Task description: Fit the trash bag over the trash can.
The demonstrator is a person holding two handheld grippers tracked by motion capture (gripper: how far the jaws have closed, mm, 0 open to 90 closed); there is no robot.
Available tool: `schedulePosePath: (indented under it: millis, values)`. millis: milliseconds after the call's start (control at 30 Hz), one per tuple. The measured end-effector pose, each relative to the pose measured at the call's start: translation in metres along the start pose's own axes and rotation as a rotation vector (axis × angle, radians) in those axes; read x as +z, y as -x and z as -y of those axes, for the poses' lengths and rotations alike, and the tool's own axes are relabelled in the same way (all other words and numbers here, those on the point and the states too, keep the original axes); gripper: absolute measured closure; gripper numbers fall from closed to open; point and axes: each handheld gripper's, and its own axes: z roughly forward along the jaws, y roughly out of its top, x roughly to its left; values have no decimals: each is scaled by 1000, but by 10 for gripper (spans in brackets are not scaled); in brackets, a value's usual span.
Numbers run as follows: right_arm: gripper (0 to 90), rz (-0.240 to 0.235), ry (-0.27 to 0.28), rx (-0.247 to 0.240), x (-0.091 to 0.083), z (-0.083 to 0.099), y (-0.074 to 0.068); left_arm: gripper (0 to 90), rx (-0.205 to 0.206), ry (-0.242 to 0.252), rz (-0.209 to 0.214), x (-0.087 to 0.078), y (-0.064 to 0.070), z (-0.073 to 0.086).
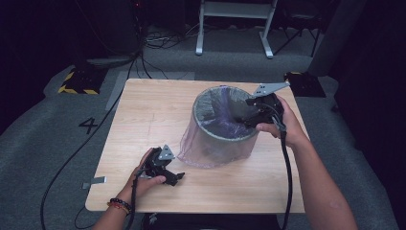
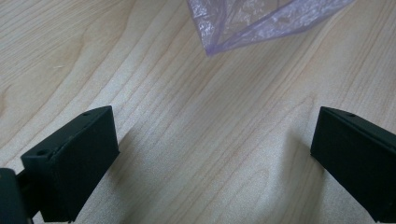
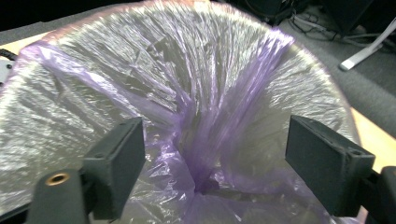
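Note:
A round grey bin (image 1: 225, 136) stands on the wooden table (image 1: 143, 115), lined and draped with a thin purple plastic bag (image 1: 201, 148). My right gripper (image 1: 246, 115) reaches over the bin's right rim, open, its jaws on either side of a bunched fold of the bag (image 3: 205, 140) inside the bin. My left gripper (image 1: 174, 176) rests low over the table near the front left of the bin, open with nothing between its jaws (image 2: 212, 158). A corner of the bag (image 2: 224, 28) hangs just ahead of it.
The table's front edge (image 1: 191, 210) lies close behind my left gripper. Beyond the table are grey carpet, cables (image 1: 158, 43) and a white frame's legs (image 1: 265, 43). A black box with yellow stripes (image 1: 76, 81) sits at the far left.

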Motion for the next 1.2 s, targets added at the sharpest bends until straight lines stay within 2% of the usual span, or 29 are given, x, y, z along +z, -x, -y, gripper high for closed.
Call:
schedulePosePath:
  millis: [433,700,1200]
  values:
    - [199,-6,31,-50,-24,7,-11,7,0,0,0,0,0,0]
    - [192,2,29,-76,-39,20,-16,7,0,0,0,0,0,0]
    - [194,9,36,-72,-52,51,-20,7,0,0,0,0,0,0]
